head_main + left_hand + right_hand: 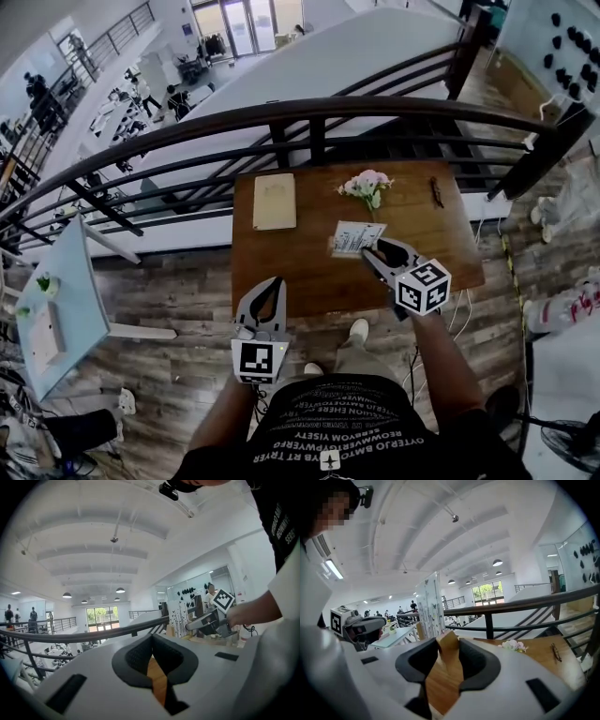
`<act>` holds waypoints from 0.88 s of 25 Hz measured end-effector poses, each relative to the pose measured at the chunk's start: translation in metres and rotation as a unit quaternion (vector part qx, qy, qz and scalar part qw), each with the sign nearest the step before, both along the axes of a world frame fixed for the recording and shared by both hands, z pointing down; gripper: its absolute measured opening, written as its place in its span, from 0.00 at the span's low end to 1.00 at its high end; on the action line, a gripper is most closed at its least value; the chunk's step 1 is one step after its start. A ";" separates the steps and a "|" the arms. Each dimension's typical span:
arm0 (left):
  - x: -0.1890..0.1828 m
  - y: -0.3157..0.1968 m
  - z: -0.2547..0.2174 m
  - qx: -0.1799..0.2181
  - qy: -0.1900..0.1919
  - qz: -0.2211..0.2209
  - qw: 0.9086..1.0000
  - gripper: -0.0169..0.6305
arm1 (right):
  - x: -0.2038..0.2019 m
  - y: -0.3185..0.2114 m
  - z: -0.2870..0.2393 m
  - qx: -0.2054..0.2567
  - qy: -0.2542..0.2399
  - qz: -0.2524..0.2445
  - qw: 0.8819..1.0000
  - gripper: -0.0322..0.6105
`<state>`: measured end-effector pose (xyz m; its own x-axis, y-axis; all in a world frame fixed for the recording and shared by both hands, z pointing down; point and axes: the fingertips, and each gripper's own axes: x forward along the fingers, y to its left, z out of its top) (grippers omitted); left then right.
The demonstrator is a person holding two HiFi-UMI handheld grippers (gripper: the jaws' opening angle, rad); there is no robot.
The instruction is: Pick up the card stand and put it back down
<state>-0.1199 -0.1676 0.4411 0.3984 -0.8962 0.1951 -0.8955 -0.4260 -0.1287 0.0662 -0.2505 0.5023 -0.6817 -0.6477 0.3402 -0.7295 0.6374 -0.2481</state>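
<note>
Over the worktop [309,277], at about two o'clock from the closed, empty left tool [274,283], the right tool [369,251] is clenched on the card stand [355,237], seemingly lifted clear, so lower it level, base flat, before releasing.

Left hand-held gripper [274,282] closed, right hand-held gripper [371,251] clamping card stand [355,236]

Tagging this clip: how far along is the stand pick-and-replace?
Done: the right gripper clamps the stand by its base. In hand: the stand looks raised off the table. To do: lower it, release. The left gripper is shut, empty, idle.
</note>
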 end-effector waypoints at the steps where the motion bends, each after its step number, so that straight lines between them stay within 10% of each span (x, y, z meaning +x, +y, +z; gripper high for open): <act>1: 0.001 0.001 -0.001 0.001 0.000 0.001 1.000 0.06 | 0.000 0.002 -0.005 0.004 0.000 0.000 1.000 0.28; 22: -0.008 0.014 -0.001 0.000 0.009 -0.014 1.000 0.06 | 0.001 0.011 -0.029 0.021 -0.005 -0.001 1.000 0.28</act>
<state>-0.1279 -0.1535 0.4403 0.3776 -0.9065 0.1887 -0.9089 -0.4018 -0.1113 0.0668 -0.2398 0.4734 -0.6856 -0.6605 0.3063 -0.7264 0.6484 -0.2279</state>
